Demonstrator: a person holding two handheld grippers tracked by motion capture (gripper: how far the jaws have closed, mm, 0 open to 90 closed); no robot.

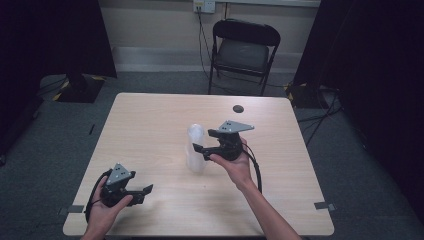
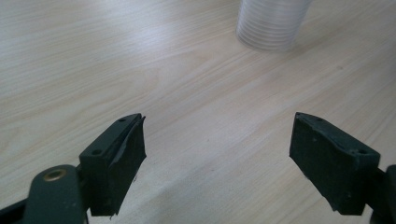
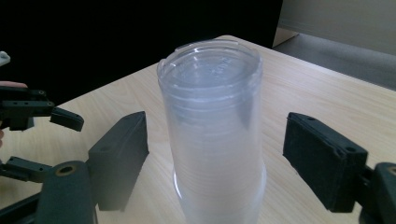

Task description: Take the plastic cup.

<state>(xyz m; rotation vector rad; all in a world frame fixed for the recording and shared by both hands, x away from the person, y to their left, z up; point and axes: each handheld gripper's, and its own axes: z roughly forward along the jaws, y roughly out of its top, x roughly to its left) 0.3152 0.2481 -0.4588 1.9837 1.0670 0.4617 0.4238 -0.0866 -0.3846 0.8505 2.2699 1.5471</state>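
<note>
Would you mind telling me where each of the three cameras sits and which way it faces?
High view: above the person's side, looking forward and down on the table; both forearms, left gripper and right gripper.
Left gripper view: rides the left gripper, looking across the tabletop at the cup stack's base.
Right gripper view: rides the right gripper, open around the cup stack.
Shared: all three show the stack.

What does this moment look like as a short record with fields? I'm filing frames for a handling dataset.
object: tall stack of clear plastic cups, standing upside down
surface: light wooden table
right claw: open, jaws either side of the stack, pads not touching it
left claw: open, empty, apart from the stack near the table's front left
background: black folding chair behind the table
</note>
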